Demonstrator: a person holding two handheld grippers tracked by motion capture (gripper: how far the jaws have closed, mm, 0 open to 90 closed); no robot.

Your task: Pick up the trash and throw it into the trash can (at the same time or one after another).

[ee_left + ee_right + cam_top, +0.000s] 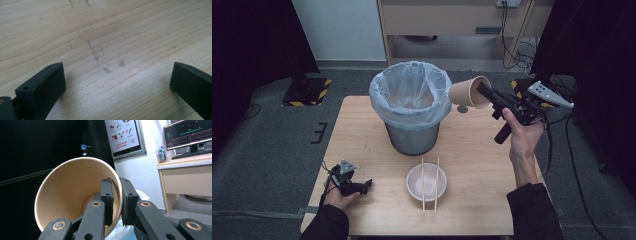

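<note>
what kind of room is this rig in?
Probably a lab or office set up for recording: black curtains flank a small wooden table, a desk with a monitor stands by the wall, and cables run across grey carpet.

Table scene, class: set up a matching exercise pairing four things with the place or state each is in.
1. paper cup
2. chopsticks
3. bin
4. left gripper

A. lined with a pale bag
B. laid across the white bowl
C. open over bare wood
D. pinched by its rim in the right gripper

Pairs: 1-D, 2-B, 3-A, 4-C
</note>
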